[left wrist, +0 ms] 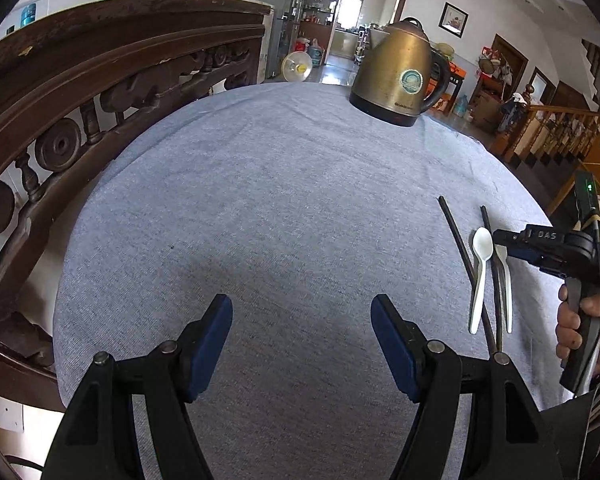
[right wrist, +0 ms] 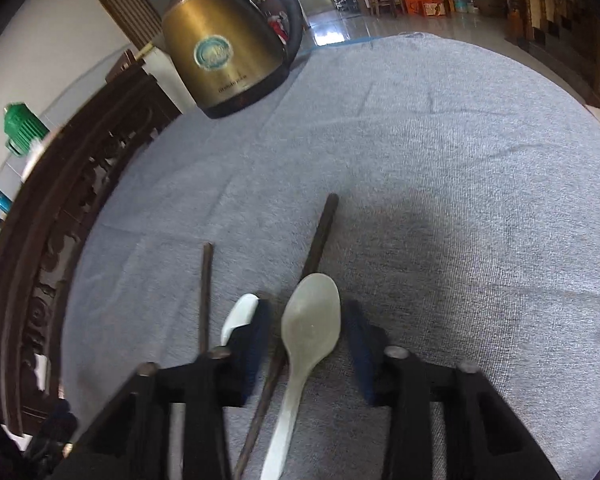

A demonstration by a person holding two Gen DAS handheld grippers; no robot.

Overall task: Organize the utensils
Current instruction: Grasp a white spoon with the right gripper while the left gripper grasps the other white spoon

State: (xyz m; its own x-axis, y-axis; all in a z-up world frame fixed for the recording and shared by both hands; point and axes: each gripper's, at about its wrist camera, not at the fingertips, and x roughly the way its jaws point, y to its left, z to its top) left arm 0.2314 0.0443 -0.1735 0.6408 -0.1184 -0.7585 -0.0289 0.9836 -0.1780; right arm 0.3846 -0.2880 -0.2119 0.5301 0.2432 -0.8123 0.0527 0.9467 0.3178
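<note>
Two white plastic spoons and two dark chopsticks lie together on the grey-blue cloth. My right gripper is open, low over them. One spoon and one chopstick lie between its blue pads, with small gaps on either side. The other spoon and the other chopstick lie just left of the left finger. In the left wrist view the right gripper covers that spoon's bowl, beside the free spoon. My left gripper is open over bare cloth, left of the utensils.
A brass-coloured electric kettle stands at the far edge of the cloth. A carved dark wooden rail curves along the left side. A hand holds the right gripper's handle at the right edge.
</note>
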